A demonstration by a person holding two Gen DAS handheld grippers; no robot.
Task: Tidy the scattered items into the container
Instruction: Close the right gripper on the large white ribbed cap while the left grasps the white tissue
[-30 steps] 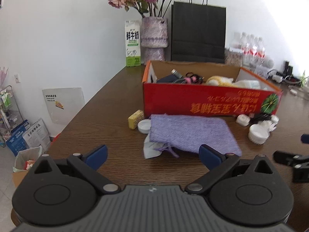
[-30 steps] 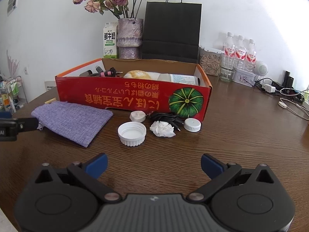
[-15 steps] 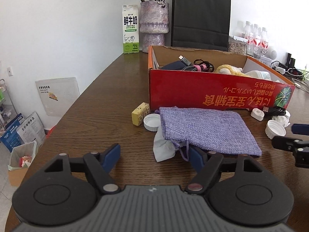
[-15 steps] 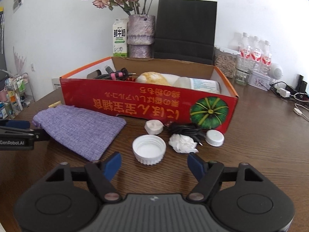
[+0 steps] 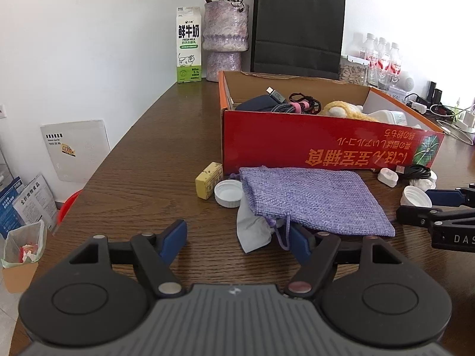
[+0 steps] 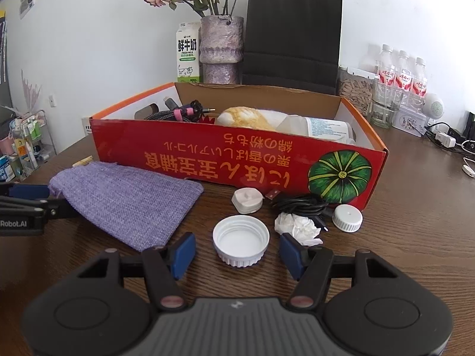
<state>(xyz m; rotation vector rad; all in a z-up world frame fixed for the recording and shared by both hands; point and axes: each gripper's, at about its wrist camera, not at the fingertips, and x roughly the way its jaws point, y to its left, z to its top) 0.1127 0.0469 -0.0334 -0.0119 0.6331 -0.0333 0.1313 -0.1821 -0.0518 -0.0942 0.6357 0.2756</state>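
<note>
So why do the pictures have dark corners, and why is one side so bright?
Left wrist view: the fisheye lens leaves dark corners and bends the table edge; the upper right wall glares white. Right wrist view: same dark corners, the red box bulges, and the water bottles look washed out by bright light.

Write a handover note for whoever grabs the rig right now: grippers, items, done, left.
Left gripper: jaws open, empty, low at the purple pouch drawstring end, over the grey cloth tucked under it.
Right gripper: jaws open, empty, straddling the large white cap without gripping.
Done: red box already holds cables, a plush toy and a bottle.
Left on the table: pouch, grey cloth, yellow block, white cap beside it, large cap, white puck, black cable, crumpled tissue, small cap.
</note>
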